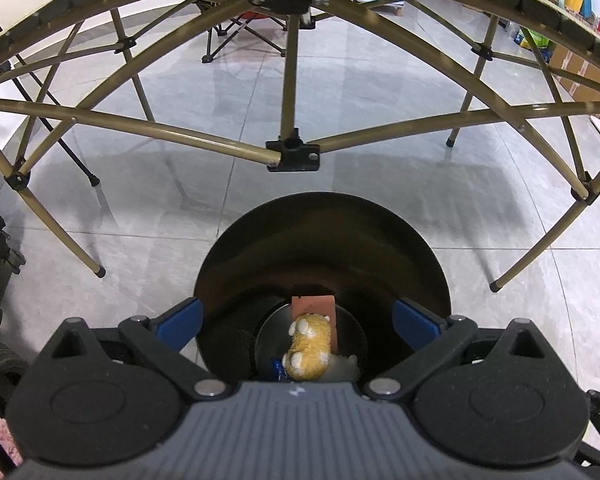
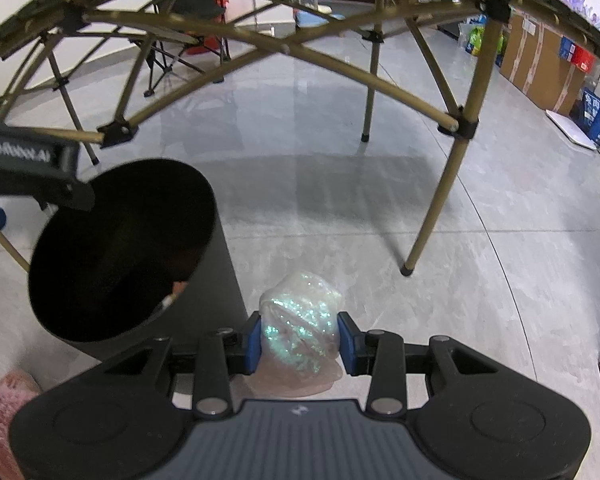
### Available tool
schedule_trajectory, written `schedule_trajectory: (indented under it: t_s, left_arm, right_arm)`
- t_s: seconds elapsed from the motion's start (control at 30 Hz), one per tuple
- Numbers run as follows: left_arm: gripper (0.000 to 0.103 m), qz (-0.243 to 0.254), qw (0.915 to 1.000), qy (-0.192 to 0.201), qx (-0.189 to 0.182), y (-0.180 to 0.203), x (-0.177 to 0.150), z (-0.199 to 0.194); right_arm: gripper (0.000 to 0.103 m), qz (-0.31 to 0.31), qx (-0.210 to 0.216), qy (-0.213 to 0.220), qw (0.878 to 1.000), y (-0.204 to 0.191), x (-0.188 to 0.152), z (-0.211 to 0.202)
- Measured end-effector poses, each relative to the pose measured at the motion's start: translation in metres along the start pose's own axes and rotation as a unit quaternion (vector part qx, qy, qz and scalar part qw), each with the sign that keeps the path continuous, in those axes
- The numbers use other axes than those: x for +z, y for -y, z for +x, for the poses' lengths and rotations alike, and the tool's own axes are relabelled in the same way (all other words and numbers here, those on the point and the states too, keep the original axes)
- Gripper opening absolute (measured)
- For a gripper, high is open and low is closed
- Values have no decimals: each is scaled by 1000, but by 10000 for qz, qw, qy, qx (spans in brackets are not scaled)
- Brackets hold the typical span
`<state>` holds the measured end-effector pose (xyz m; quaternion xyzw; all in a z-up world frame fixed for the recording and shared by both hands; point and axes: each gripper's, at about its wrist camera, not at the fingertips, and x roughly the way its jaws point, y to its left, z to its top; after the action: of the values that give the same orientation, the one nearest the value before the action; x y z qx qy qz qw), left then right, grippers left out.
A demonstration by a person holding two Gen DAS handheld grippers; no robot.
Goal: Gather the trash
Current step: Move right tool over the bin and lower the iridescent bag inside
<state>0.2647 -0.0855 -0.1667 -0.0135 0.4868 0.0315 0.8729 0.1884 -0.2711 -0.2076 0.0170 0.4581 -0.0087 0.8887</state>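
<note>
While both grippers are near the black bin:
Left gripper: jaws wide apart, above the black bin.
Bin content: yellow plush toy, orange card.
Right gripper: clamped on glittery plastic wad, beside the bin, over the floor.

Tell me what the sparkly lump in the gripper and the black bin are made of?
The sparkly lump looks like thin crinkled plastic film, see-through, with glittery green flecks; it creases where the right gripper squeezes it. The black bin looks like smooth matte plastic or painted metal; I can't tell which.
</note>
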Motion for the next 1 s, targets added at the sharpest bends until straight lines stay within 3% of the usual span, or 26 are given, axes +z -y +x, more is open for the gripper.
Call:
schedule_trajectory:
  t_s: [0.63, 1.0]
  left_arm:
    - [103, -258, 9992, 313, 22, -47, 1, -26]
    - [103, -604, 9972, 427, 146, -90, -1, -37]
  right_arm:
    - [37, -265, 338, 475, 9979, -48, 25, -27]
    - [38, -531, 500, 511, 9960, -84, 33, -27]
